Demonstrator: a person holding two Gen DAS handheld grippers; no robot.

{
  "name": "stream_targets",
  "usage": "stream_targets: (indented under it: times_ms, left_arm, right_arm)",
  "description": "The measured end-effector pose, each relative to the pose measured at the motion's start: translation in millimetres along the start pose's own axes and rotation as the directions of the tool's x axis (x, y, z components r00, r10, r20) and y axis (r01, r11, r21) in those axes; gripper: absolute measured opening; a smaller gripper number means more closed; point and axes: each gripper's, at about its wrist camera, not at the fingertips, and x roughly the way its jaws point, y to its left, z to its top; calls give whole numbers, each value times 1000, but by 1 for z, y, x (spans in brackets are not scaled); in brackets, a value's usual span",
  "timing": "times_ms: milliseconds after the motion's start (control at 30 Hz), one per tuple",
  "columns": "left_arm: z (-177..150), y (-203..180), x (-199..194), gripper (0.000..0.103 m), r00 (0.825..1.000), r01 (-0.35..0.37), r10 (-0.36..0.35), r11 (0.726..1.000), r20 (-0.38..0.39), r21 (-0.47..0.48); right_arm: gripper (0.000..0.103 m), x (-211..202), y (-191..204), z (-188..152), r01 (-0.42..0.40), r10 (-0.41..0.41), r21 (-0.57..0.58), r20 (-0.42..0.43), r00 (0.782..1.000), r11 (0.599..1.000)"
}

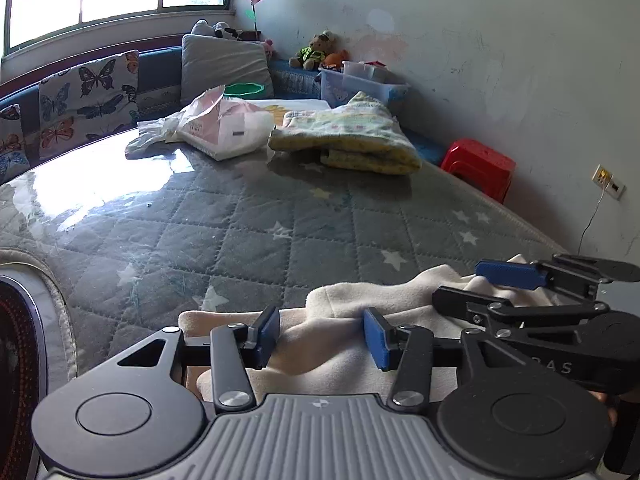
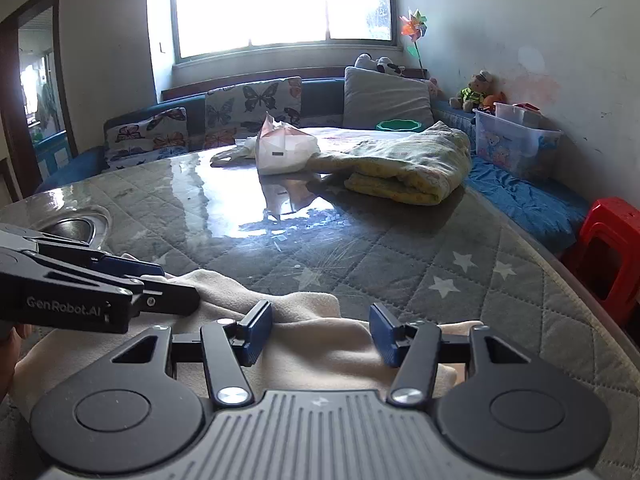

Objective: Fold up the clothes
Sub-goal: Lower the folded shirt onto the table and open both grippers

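Left claw (image 1: 322, 340) stands wide, pads apart, nothing between them; it hovers low over the cream cloth (image 1: 332, 356) at the near edge of the tabletop (image 1: 256, 236). Your right claw (image 2: 320, 334) is wide too, also empty, over the same cloth (image 2: 316, 344). The two claws sit close side by side: in the left view the right one (image 1: 508, 280) shows off to the side, its pads apart over a rumpled end of the cloth.

The cloth lies in a loose heap, edges bunched, one lobe pushed up toward the middle of the tabletop. No clean square outline, no flat stacked layers that you could call a finished fold. How many folds are in it, you cannot tell from here; much of it is hidden under the claws.

Further back a yellow blanket (image 2: 412, 168) lies doubled over, roughly folded but slack at one end. Whether it belongs to the task is not clear. A white bag (image 2: 284, 148) sits beside it.

Judgement: the cream cloth is not in a folded state. Left to do: flatten it, bring edges together, square it up. This heap fits either a piece just laid down or one partway through folding.
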Motion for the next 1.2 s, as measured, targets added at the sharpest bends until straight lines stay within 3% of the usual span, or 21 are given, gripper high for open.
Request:
stream_targets:
  times_ms: [300, 433, 1033, 1200]
  left_arm:
    - [2, -2, -12, 55, 1000, -14, 14, 1000, 7, -12]
    - [-2, -10, -25, 61, 1000, -24, 24, 1000, 17, -1]
    - [-41, -41, -81, 87, 995, -76, 74, 997, 65, 23]
    - [-50, -44, -90, 93, 993, -89, 88, 996, 72, 15]
  right_arm:
    - [59, -22, -1, 2, -7, 7, -4, 28, 1000, 1000]
    - [69, -36, 2, -3, -17, 17, -5, 33, 999, 1000]
    - [95, -97, 18, -38, -30, 29, 17, 52, 998, 999]
    - [98, -110, 23, -47, -33, 32, 12, 57, 998, 999]
